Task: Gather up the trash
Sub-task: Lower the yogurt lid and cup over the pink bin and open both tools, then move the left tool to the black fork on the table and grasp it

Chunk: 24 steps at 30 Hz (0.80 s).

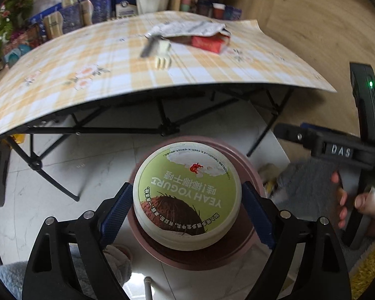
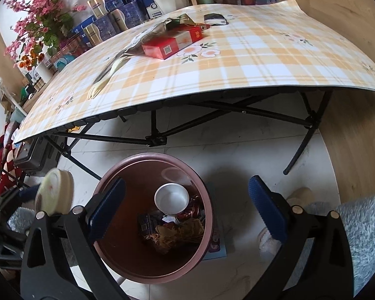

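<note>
A folding table (image 2: pixel 237 57) in a yellow plaid cloth is filling the view at twelve o'clock, pale marbled floor tiles (image 2: pixel 250 155) gleaming beneath, wood panelling (image 1: pixel 312 12) rising at two o'clock.

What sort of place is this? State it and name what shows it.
Probably a room in a home, perhaps a living or dining corner. A folding table with a checked floral cloth stands on pale floor tiles, potted flowers and stacked gift boxes line the wall, and a pink bin sits beside it.
</note>
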Tool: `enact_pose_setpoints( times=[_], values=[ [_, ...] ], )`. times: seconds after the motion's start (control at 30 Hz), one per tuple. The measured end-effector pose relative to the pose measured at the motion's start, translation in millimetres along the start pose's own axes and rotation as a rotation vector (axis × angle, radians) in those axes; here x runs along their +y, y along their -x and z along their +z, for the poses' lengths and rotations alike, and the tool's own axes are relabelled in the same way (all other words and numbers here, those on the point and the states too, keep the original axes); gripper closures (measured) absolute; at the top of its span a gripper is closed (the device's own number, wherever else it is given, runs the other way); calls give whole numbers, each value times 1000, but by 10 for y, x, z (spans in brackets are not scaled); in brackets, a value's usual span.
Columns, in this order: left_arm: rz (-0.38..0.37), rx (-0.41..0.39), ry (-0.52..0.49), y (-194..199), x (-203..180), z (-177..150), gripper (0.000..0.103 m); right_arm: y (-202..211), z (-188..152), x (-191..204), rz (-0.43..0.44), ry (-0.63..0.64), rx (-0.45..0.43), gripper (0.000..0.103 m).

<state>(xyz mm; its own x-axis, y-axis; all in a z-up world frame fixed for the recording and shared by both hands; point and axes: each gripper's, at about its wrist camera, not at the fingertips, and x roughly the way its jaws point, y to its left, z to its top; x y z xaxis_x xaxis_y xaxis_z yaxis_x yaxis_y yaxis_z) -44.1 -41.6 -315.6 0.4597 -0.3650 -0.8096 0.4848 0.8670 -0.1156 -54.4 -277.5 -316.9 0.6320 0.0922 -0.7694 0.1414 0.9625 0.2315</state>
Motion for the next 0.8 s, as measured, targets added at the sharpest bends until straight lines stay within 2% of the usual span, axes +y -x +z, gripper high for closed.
enact_pose_setpoints(
  times=[0.17, 0.53, 0.8],
  values=[
    [-15, 50, 13, -126, 26, -20, 17, -9, -3, 34, 11, 7, 7, 6],
    [-2, 52, 44, -113, 90, -17, 14, -38, -4, 29, 6, -2, 19, 6],
    [16, -16, 124, 13, 265, 21, 14, -52, -2, 25, -12, 0, 25, 6]
  ],
)
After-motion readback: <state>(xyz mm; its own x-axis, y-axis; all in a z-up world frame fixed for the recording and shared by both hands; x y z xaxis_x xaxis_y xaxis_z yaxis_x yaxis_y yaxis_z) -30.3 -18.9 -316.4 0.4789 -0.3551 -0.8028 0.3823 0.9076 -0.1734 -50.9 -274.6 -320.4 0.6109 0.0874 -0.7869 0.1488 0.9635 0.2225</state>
